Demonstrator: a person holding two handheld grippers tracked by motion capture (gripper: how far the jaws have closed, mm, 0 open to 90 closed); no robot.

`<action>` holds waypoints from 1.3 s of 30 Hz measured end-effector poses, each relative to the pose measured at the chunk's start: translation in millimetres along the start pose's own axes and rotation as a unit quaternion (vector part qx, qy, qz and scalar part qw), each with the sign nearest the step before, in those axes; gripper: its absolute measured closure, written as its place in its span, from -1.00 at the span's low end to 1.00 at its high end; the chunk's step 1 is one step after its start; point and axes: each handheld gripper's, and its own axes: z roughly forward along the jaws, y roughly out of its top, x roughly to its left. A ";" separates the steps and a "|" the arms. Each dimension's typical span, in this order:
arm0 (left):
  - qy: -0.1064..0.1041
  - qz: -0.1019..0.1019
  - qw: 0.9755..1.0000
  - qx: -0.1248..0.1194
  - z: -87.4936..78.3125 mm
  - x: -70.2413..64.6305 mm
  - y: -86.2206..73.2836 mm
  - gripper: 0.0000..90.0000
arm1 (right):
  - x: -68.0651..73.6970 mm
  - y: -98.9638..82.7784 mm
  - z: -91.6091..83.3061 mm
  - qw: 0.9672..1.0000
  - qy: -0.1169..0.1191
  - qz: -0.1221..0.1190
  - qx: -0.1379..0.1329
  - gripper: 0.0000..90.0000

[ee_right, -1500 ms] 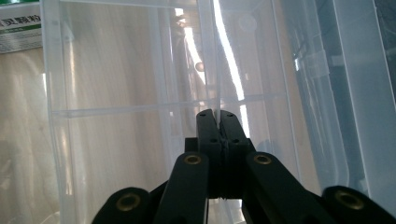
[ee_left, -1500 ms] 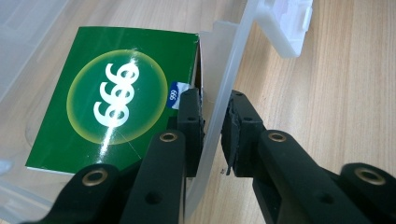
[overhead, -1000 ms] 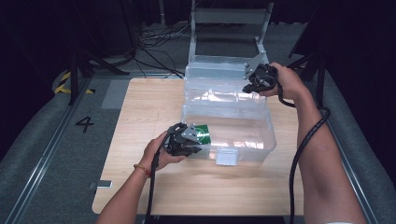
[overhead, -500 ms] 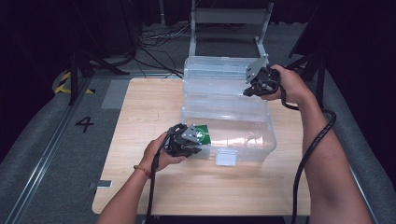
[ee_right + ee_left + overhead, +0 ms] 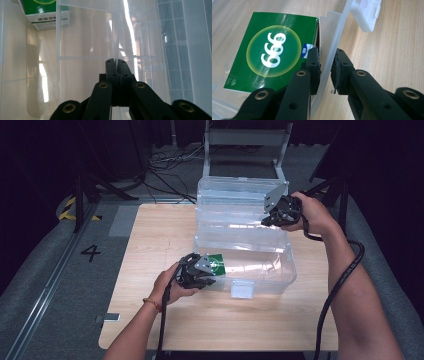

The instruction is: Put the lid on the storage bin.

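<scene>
two sets of tongs on one clear plastic bin, sitting on the wooden desk. over on the left, the left tongs clamp the bin's near-left wall, one pad inside, one outside, and a green carton lies in the bin just beside the inner pad. across to the right, the right tongs are pressed together on the edge of the raised clear lid at the bin's far side.

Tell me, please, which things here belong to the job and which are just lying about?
In the job: clear plastic box, its lid, green carton, left gripper clamping the box wall, right gripper on the lid.
Lying about: metal frame, floor cables.
</scene>
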 end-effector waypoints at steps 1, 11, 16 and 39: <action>0.000 -0.001 1.000 0.000 0.0 -0.2 0.0 0.73 | 0.6 0.3 -0.2 1.000 -0.001 -0.003 -0.001 1.00; 0.001 -0.004 1.000 -0.001 -0.1 -2.0 -0.3 0.72 | 11.9 1.8 -5.3 1.000 -0.001 -0.006 0.000 1.00; 0.000 -0.010 1.000 -0.001 -0.5 -3.3 -0.7 0.71 | 16.6 3.0 -7.7 1.000 -0.004 -0.015 0.002 1.00; 0.003 -0.006 1.000 0.006 1.1 -7.3 1.1 0.67 | 45.9 2.5 -14.5 1.000 -0.020 -0.023 0.000 1.00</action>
